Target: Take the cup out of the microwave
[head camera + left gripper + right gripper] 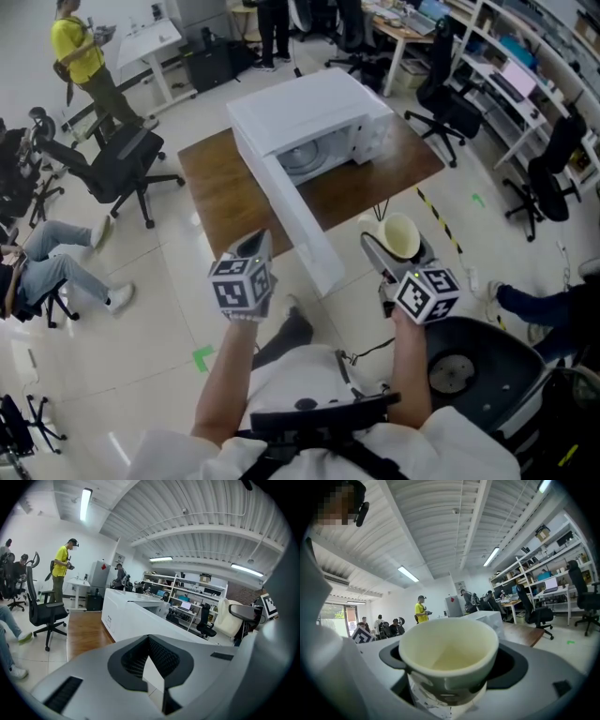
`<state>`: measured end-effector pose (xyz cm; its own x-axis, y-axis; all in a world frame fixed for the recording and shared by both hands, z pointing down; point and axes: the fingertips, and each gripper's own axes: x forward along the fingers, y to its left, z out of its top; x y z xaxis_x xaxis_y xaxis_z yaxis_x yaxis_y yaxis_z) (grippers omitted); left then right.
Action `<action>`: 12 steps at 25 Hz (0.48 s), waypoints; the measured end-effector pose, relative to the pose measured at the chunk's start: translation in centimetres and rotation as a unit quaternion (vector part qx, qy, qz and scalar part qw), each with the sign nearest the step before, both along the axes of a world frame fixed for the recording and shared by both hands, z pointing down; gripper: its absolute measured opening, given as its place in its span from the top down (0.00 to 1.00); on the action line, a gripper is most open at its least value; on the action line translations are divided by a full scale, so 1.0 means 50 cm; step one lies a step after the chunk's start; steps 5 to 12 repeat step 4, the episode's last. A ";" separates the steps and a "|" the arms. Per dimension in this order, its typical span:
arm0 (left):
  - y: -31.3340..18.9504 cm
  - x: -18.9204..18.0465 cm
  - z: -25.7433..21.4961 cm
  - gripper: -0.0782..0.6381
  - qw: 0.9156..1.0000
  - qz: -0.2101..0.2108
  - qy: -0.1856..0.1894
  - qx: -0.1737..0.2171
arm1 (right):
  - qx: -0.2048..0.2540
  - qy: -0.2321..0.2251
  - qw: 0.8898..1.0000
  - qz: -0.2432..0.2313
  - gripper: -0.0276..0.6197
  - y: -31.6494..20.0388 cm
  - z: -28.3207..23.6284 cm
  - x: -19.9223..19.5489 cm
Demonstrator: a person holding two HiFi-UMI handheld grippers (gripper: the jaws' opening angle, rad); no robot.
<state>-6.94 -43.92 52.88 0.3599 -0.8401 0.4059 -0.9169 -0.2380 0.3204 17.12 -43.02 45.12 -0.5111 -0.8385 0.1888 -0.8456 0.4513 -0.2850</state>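
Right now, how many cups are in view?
1. The cup sits upright in the right gripper, clear of the microwave on the table. The microwave's open cavity shows no other, though part of it is hidden.

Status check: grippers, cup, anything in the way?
Left hand-held gripper shut, empty. Right hand-held gripper clamped on cup, upright, outside the microwave. Open microwave door juts out between the grippers.

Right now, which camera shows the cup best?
The right gripper view: the cup fills the middle between the jaws, with its rim and empty inside clear. The head view shows the cup small, from above. The left gripper view catches only its pale side at far right.
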 end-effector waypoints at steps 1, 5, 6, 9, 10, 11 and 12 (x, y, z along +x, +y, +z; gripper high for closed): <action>-0.001 0.000 0.000 0.90 1.000 0.000 0.000 0.000 | -0.001 -0.001 1.000 0.001 0.20 -0.001 0.001 0.001; -0.003 0.002 0.000 0.90 1.000 0.001 -0.001 0.002 | -0.004 -0.004 1.000 0.004 0.20 0.000 0.004 0.003; -0.003 0.002 0.000 0.90 1.000 0.001 -0.001 0.002 | -0.004 -0.004 1.000 0.004 0.20 0.000 0.004 0.003; -0.003 0.002 0.000 0.90 1.000 0.001 -0.001 0.002 | -0.004 -0.004 1.000 0.004 0.20 0.000 0.004 0.003; -0.003 0.002 0.000 0.90 1.000 0.001 -0.001 0.002 | -0.004 -0.004 1.000 0.004 0.20 0.000 0.004 0.003; -0.003 0.002 0.000 0.90 1.000 0.001 -0.001 0.002 | -0.004 -0.004 1.000 0.004 0.20 0.000 0.004 0.003; -0.003 0.002 0.000 0.90 1.000 0.001 -0.001 0.002 | -0.004 -0.004 1.000 0.004 0.20 0.000 0.004 0.003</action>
